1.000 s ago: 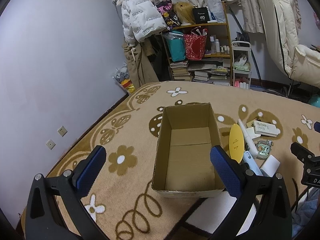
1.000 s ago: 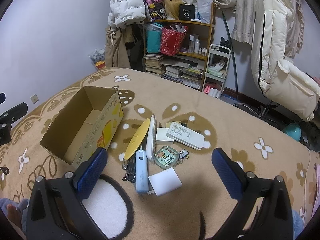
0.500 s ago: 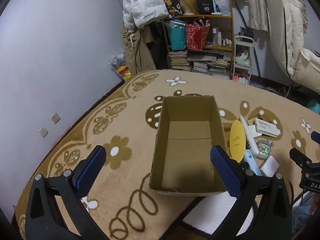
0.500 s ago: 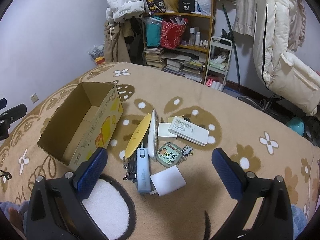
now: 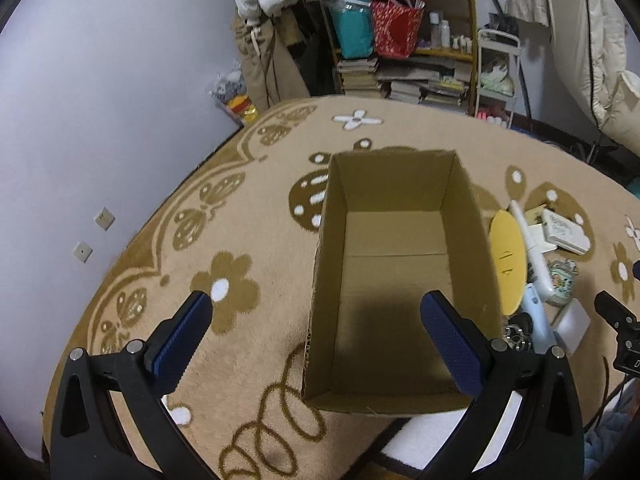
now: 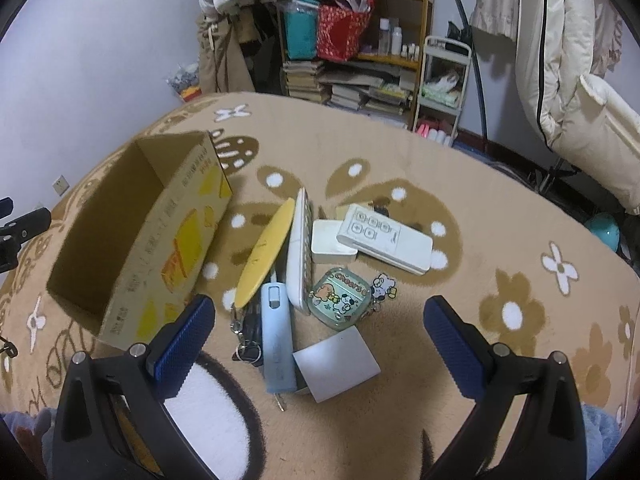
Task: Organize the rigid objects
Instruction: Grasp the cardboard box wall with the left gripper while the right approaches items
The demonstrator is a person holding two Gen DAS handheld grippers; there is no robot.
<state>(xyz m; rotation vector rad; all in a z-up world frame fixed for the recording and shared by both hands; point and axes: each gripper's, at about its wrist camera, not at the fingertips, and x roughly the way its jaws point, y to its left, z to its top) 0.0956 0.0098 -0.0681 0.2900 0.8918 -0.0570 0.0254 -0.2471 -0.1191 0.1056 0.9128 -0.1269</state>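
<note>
Cardboard box (image 5: 394, 280) sat open and empty on the flower-pattern carpet (image 5: 240, 240), directly ahead of the left gripper (image 5: 316, 332), whose jaws were spread wide with nothing between them. Right gripper (image 6: 320, 332) hovered over the pile just right of the box, jaws equally wide, holding nothing.

Pile was a tight cluster: yellow oval board (image 6: 266, 254) leaning along a long white keypad-like device (image 6: 300, 248), pale blue power bank (image 6: 276, 342) with keys (image 6: 246, 336) just beside it, white square block (image 6: 336, 364) touching the power bank's near end, cartoon case (image 6: 340, 298) with a charm, small white box (image 6: 330, 240) partly under a white remote (image 6: 386, 238).

Nothing packed yet, judging by the bare box floor.

Risks from here, as I judged them:
- items overlapped, so closing on one would likely drag or tip a neighbour, especially the power bank and the white block
- yellow board and keypad device were thin and low, pads could skid off the edges or dig into the carpet pile
- keys were loose, could snag and trail
- box was light and unanchored, a bump on its near wall could shove it away
- both grippers near the box at once could collide
</note>
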